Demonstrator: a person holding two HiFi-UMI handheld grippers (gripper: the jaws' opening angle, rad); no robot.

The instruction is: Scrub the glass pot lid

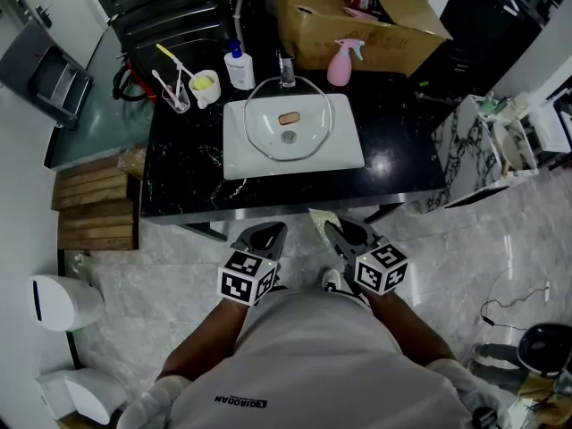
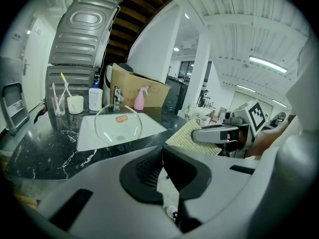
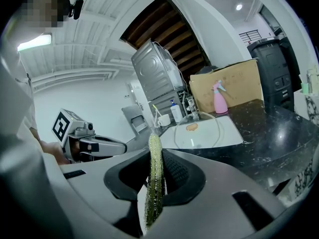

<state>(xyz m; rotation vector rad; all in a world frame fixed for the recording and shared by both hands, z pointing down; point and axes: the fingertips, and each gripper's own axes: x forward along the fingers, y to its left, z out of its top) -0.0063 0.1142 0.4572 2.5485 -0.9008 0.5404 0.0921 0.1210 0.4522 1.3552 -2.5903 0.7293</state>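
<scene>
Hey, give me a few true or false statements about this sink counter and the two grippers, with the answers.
1. The right gripper has its jaws shut on a scrub pad. True.
2. The left gripper grips the glass lid. False: its jaws are together on nothing, and the lid rests at the sink.
3. The pink spray bottle stands behind the sink, beside the cardboard box. True.
4. The toothbrush cup stands right of the sink. False: in the head view it stands to the sink's left.
5. The scrub pad touches the lid. False: it is held short of the counter, apart from the lid.
</scene>
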